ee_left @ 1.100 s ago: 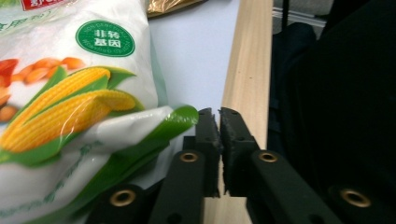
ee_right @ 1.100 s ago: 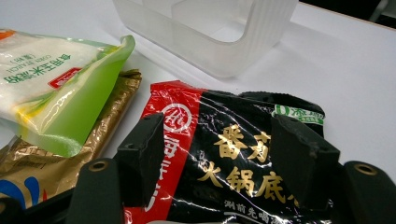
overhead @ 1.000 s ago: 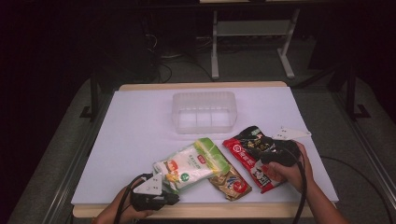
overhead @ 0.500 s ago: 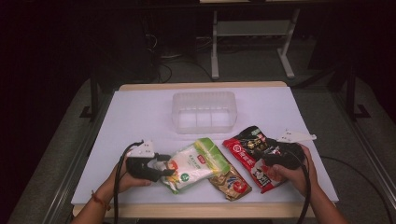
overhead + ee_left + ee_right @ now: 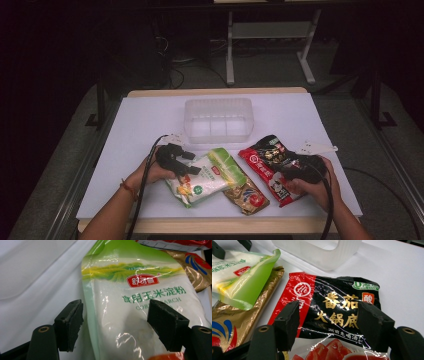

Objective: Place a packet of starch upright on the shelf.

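now both grippers sit over snack bags
left gripper jaws just opened, straddling the cornstarch bag; right gripper spread over the red-black bag, not pinching.

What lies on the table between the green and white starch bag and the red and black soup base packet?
A gold packet lies between the starch bag and the soup base packet, partly under the bag, in the high view.

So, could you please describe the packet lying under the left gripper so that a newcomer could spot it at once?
Start from the clear plastic bin on the white table; three packets lie in a row in front of it. The corn starch bag is the leftmost, overlapping a gold packet. It alone is green and white with white powder inside.
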Available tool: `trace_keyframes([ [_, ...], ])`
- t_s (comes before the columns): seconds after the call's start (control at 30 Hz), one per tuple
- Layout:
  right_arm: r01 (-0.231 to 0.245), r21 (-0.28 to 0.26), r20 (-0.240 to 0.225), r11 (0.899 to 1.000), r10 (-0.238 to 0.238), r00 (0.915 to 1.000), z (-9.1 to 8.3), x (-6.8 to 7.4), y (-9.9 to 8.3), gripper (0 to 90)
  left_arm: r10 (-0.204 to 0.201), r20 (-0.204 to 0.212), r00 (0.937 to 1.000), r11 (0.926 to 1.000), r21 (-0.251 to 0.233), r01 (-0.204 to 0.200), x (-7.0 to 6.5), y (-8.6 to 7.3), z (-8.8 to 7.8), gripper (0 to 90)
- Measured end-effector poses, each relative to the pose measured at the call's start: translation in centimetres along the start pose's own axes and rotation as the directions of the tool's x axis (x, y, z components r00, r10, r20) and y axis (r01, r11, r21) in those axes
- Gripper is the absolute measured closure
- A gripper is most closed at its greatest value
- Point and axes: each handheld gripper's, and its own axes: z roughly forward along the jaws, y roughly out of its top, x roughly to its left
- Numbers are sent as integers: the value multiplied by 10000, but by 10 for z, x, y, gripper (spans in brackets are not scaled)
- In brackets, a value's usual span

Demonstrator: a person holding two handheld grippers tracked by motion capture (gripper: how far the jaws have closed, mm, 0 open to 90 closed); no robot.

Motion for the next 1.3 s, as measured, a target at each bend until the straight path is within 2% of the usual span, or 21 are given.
trace_keyframes([
  [0.1, 28, 36, -37, 10000, -28, 10000, 1, 1, 0, 340, -73, 60, 10000, 9999, 148, 72, 0, 2, 5, 273],
  [0.17, 25, 54, -56, 10000, -25, 10000, 1, 1, 0, 340, -123, 250, 9996, 9995, 302, 115, -1, 2, 6, 308],
  [0.27, 28, 77, -115, 10000, -27, 9999, 2, 1, 0, 339, -407, 548, 9977, 9985, 398, 386, 1, 1, 8, 337],
  [0.33, 38, 104, -122, 9999, -37, 9999, 3, 2, 0, 338, -444, 897, 9950, 9983, 409, 408, 2, 0, 7, 429],
  [0.4, 50, 121, -142, 9999, -48, 9999, 3, 2, 0, 338, -256, 701, 9972, 9986, 470, 224, 0, 1, 6, 515],
  [0.5, 22, 134, -161, 9999, -20, 9999, 3, 1, 0, 338, -239, 450, 9987, 9989, 407, 221, 1, 1, 3, 707],
  [0.57, 6, 126, -145, 9999, -4, 9999, 3, 1, 0, 339, -63, 335, 9994, 9994, 351, 51, -1, 0, 2, 833],
  [0.63, -16, 101, -152, 9999, 17, 9999, 3, 1, 0, 339, 163, 152, 9998, 9994, 296, -168, -4, -1, 1, 854],
  [0.7, -4, 74, -140, 10000, 5, 9999, 2, 1, 0, 339, 216, -144, 9997, 9995, 212, -213, -7, -3, -2, 868],
  [0.8, -14, 77, -155, 10000, 16, 9999, 2, 1, 0, 339, 86, -472, 9988, 10000, 54, -84, -8, -11, -11, 873],
  [0.87, 6, 81, -165, 10000, -4, 9999, 2, 1, 0, 339, -241, -637, 9977, 9997, -68, 237, -7, -18, -19, 874],
  [1.03, -15, 81, -144, 10000, 16, 9999, 2, 1, 1, 339, -645, -998, 9929, 9977, -288, 619, -7, -37, -39, 876],
  [1.13, 9, 97, -170, 10000, -8, 9999, 3, 1, 1, 338, -690, -1240, 9899, 9968, -489, 633, -10, -48, -49, 876],
  [1.2, 14, 146, -172, 9999, -11, 9999, 4, 2, 1, 337, -567, -1350, 9892, 9972, -552, 496, -11, -52, -53, 874],
  [1.3, 11, 169, -186, 9999, -8, 9998, 6, 2, 2, 337, -469, -1458, 9882, 9974, -618, 382, -11, -52, -53, 846],
])
